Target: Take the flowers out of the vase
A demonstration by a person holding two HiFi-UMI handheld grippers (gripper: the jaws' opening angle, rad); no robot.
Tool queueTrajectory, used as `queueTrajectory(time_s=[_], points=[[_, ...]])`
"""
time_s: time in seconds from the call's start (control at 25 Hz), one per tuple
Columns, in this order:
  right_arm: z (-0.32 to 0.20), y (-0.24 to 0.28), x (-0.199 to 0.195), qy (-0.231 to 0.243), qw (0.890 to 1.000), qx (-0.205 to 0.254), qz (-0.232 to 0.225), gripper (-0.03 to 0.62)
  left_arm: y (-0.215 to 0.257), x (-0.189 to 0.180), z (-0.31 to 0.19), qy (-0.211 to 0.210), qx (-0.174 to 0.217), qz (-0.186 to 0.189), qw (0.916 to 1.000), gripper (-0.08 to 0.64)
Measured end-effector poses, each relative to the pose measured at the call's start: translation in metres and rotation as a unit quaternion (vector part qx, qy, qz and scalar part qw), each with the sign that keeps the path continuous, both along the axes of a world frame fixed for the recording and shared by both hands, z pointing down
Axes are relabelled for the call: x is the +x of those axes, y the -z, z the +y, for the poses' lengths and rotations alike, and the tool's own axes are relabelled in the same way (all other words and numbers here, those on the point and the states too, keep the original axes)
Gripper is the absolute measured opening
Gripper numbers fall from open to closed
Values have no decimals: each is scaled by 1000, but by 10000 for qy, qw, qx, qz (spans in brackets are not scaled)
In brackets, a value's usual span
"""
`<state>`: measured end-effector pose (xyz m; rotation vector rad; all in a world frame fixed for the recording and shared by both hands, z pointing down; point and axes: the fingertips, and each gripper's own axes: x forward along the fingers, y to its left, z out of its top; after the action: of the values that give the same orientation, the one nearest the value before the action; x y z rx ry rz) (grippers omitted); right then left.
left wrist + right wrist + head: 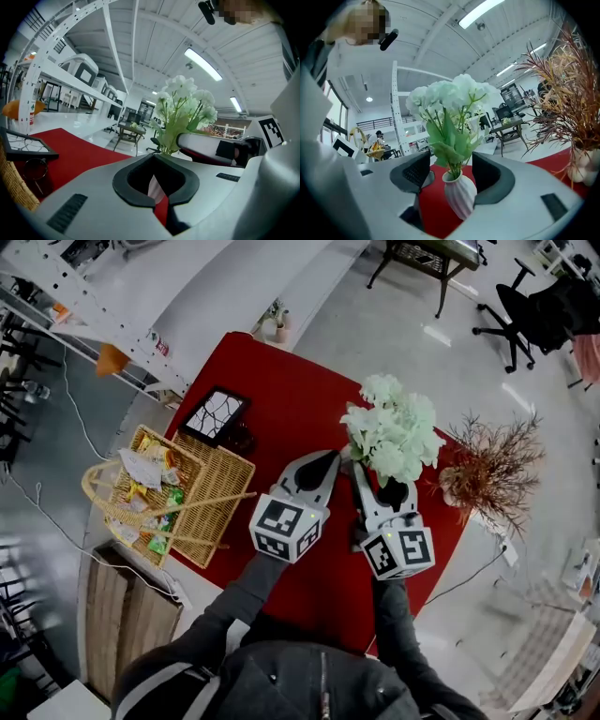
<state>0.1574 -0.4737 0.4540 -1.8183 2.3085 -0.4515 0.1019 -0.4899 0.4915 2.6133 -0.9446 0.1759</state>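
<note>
A bunch of white flowers (392, 432) stands at the right of the red table (281, 418); its blooms hide the vase from the head view. In the right gripper view the ribbed white vase (459, 197) and the green stems (452, 154) sit between the wide-apart jaws of my right gripper (452, 171), and the pads do not touch them. My right gripper (375, 479) reaches under the blooms. Just left of the flowers, my left gripper (330, 457) has its jaws together with nothing in them. The flowers (185, 101) rise beyond my left gripper (157, 157).
A dried reddish plant (492, 465) in a small pot stands at the table's right edge, close to the flowers. A wicker basket (169, 493) with packets and a framed picture (214, 415) lie on the left side. The floor drops away beyond the table's edges.
</note>
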Motion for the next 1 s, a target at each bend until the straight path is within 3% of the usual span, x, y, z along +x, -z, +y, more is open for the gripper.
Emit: queueTrajectory(time_s=[0.24, 0.52, 0.8, 1.0], points=[[-7, 8, 2, -52, 9994, 319, 81, 238, -7, -3, -4, 16, -56, -64, 10000, 9], [-10, 9, 6, -107, 9992, 389, -20, 235, -13, -3, -5, 1, -126, -97, 9999, 9], [-10, 10, 6, -111, 9991, 413, 9, 117, -15, -7, -6, 43, -248, -50, 9997, 9], [-10, 11, 3, -89, 9991, 418, 69, 86, -14, -11, -5, 54, -217, -61, 9997, 9]])
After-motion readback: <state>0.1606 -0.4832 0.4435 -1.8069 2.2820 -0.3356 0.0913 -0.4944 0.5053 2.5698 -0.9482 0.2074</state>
